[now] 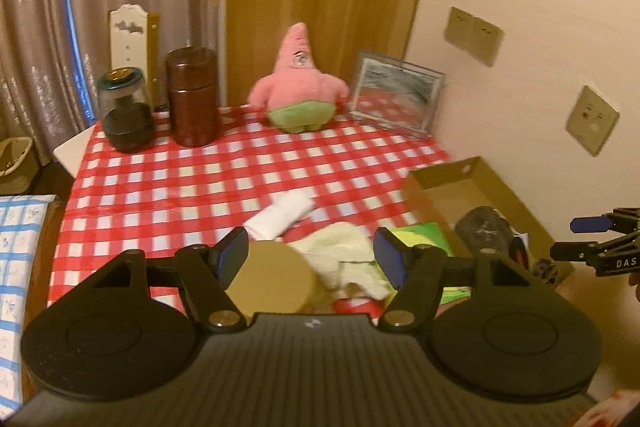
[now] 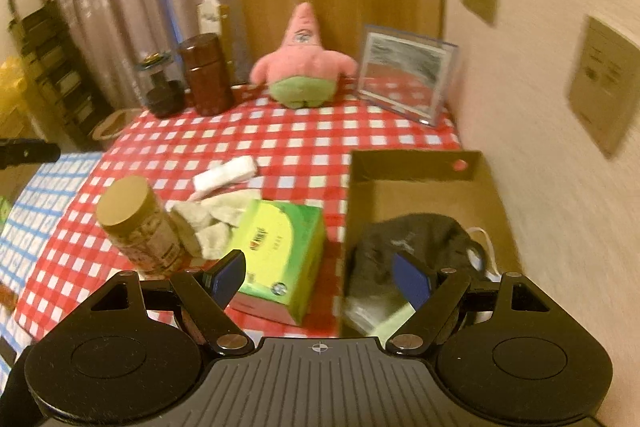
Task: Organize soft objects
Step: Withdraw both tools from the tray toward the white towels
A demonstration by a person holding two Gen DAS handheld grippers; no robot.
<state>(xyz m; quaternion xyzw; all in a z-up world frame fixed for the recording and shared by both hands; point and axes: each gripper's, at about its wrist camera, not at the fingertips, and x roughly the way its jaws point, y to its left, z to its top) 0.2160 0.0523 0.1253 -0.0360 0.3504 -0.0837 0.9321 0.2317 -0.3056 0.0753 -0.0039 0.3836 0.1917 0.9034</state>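
Note:
My left gripper (image 1: 312,257) hovers open above the near part of the red checked table (image 1: 192,183). A tan-lidded jar (image 1: 272,279) and a crumpled cream cloth (image 1: 344,261) lie below its jaws, untouched. A white rolled cloth (image 1: 282,215) lies just beyond. A pink star plush (image 1: 298,83) sits at the back. My right gripper (image 2: 320,277) is open and empty, over a green tissue box (image 2: 280,251) and the near wall of a cardboard box (image 2: 432,187). A dark cloth (image 2: 408,239) lies inside that box. In the left wrist view, the right gripper (image 1: 578,239) shows at the right edge.
At the back stand a brown canister (image 1: 192,97), a glass jar (image 1: 126,115) and a framed picture (image 1: 396,95). The wall (image 1: 540,27) runs close along the table's right side. A blue checked cloth (image 1: 20,267) covers a surface to the left.

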